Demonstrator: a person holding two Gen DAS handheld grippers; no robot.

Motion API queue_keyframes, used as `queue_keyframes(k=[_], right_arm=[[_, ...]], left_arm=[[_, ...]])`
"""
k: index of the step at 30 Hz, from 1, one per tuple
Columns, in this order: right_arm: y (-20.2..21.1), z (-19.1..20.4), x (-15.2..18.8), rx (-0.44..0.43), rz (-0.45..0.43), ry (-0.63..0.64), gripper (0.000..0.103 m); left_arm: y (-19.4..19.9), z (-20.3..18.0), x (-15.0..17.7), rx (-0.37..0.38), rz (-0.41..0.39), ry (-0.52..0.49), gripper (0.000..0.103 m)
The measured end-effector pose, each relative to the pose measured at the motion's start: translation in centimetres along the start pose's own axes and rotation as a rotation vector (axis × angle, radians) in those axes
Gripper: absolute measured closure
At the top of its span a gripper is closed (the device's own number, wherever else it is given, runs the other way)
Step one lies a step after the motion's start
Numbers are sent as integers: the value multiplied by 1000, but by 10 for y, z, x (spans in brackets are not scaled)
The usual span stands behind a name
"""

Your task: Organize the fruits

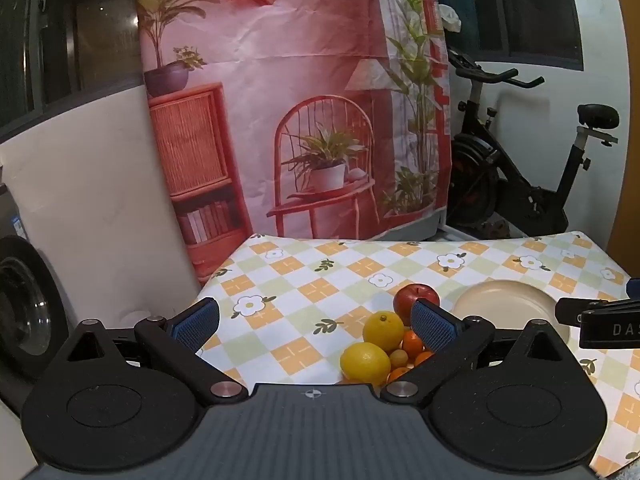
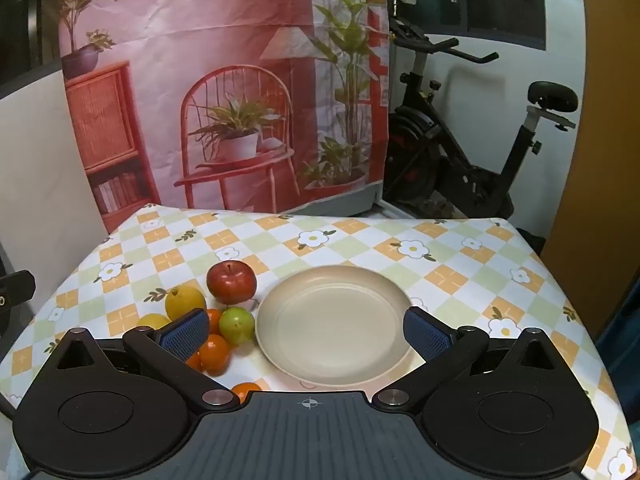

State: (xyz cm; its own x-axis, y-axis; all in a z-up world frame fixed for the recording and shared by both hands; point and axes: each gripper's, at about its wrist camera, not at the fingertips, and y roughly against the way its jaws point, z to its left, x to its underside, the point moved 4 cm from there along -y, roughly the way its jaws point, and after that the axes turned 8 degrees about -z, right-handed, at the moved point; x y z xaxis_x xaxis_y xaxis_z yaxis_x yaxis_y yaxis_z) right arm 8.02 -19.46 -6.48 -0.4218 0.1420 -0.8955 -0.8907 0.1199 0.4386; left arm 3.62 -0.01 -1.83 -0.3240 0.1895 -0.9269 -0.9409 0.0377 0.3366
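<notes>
Two lemons (image 2: 185,302), one apple (image 2: 231,282), one green fruit (image 2: 237,325) beside one plate (image 2: 280,344)

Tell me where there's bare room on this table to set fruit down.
The plate holds nothing. Bare tablecloth runs behind the plate, and on its right. It is crowded left of the plate: red apple, lemons, oranges, green fruit.
</notes>
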Motion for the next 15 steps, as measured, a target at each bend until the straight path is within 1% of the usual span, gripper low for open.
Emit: queue_keyframes(k=[3, 8, 9, 10, 11, 15], right_arm=[[0, 1, -1, 1, 1, -2, 0], [2, 0, -2, 5, 0, -10, 0], [2, 0, -2, 5, 1, -12, 0], [4, 4, 1, 5, 2, -14, 0], [1, -1, -5, 3, 5, -8, 0], [1, -3, -3, 1, 3, -7, 0]], left_arm=[[0, -2, 0, 20, 10, 21, 0], [-2, -8, -2, 49, 15, 17, 0], [4, 2, -2, 11, -12, 11, 0], [5, 3, -2, 9, -14, 11, 0], [5, 4, -2, 7, -16, 10, 0], [5, 7, -2, 0, -14, 21, 0]])
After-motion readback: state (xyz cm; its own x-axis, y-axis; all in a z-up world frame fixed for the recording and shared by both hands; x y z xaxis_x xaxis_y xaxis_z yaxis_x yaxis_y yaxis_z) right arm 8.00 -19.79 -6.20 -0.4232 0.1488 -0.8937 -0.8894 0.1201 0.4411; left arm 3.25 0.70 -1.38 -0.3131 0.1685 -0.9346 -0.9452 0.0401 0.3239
